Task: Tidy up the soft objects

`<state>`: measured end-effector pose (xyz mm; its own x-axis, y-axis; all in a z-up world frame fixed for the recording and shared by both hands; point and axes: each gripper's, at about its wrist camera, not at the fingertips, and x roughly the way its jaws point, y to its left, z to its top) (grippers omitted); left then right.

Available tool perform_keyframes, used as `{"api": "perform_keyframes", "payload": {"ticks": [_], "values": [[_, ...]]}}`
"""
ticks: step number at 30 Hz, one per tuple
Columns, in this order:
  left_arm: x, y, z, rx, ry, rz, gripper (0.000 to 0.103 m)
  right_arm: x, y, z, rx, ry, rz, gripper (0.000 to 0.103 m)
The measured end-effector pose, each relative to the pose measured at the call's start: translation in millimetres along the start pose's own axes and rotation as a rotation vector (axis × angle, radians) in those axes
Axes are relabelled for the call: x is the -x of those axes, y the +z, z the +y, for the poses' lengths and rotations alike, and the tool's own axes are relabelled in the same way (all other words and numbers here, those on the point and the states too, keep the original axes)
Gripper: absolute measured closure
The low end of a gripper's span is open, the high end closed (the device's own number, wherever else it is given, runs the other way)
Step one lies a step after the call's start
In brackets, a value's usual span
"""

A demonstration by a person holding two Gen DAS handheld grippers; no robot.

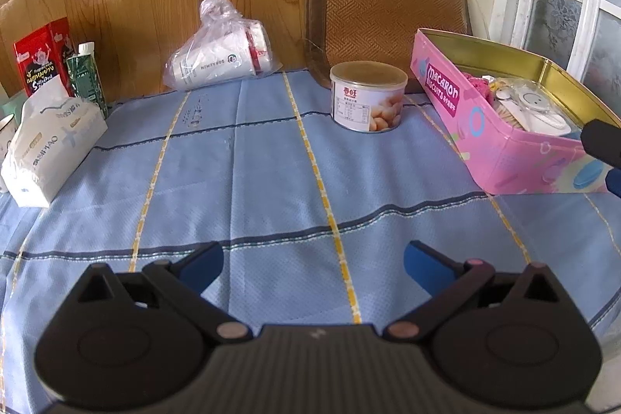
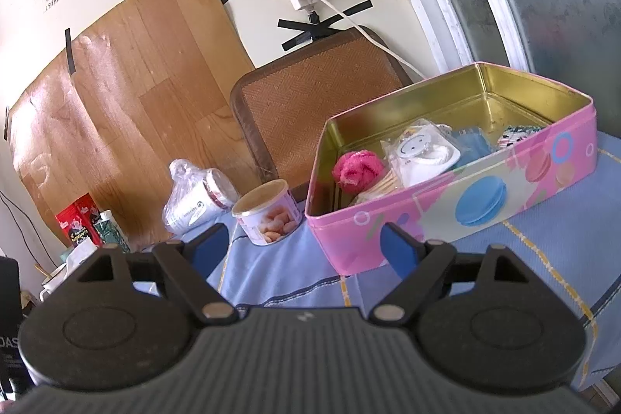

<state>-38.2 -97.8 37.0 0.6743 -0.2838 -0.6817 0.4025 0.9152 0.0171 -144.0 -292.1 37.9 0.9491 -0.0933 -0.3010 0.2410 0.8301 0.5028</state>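
Observation:
A pink macaron tin [image 1: 500, 146] [image 2: 465, 196] stands open at the right of the blue cloth. Inside lie a pink fluffy ball [image 2: 357, 167], a white pouch in clear wrap [image 2: 421, 150], a blue soft piece [image 2: 473, 142] and a patterned piece [image 2: 516, 134]. My left gripper [image 1: 313, 266] is open and empty, low over the bare cloth in front. My right gripper [image 2: 304, 245] is open and empty, just in front of the tin's near left corner. Its finger also shows at the right edge of the left wrist view [image 1: 603, 142].
A round snack can [image 1: 366, 96] [image 2: 268, 216] stands left of the tin. A plastic bag with paper cups [image 1: 221, 53] lies by the wood-pattern wall. A tissue pack [image 1: 50, 138], red carton [image 1: 42, 61] and green bottle [image 1: 87, 76] stand at left. A woven cushion [image 1: 388, 10] leans behind.

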Motion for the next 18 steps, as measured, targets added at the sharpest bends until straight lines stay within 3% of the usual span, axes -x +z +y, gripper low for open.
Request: {"api": "perform_keyframes", "payload": {"ticks": [14,18], "values": [[8.1,1.0,0.7,-0.007,0.005,-0.04,0.0,0.9,-2.9,0.7,-0.003,-0.006,-0.001,0.015],[18.2,2.2,-1.3,-0.019,0.064,-0.1,0.0,1.4,-3.5,0.4,-0.003,-0.009,-0.008,0.015]]}}
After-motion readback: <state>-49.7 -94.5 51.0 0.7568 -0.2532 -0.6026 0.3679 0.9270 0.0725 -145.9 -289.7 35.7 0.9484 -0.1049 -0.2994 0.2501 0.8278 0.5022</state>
